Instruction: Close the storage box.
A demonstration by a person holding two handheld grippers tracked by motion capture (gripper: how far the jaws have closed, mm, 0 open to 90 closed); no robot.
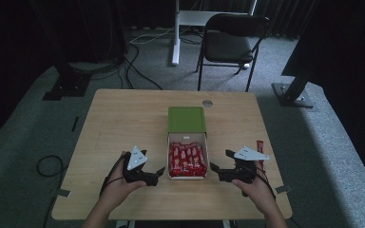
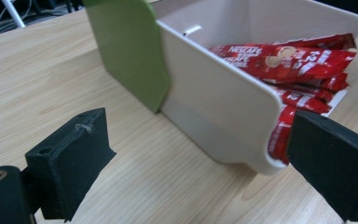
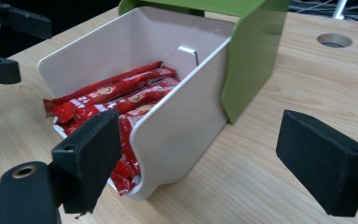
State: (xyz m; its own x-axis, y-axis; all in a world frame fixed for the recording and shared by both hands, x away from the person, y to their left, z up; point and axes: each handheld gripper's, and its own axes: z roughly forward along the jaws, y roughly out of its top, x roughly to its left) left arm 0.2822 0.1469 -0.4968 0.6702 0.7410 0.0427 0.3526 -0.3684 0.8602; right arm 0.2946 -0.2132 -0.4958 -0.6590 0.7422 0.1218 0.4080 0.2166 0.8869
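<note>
Both grippers' fingers (image 2: 70,158) spread wide

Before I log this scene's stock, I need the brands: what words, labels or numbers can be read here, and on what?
"NESCAFE": white letters on the top red sachet in the white box, in the left gripper view.
Large white figures farther along the same sachet: too blurred to read.
Print on the sachets in the right gripper view and in the high view: too small or blurred.
Loose red sachet on the table: unreadable.

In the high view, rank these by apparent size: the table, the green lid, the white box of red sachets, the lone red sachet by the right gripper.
1. table
2. green lid and white box: look alike, unranked
3. lone red sachet
</note>
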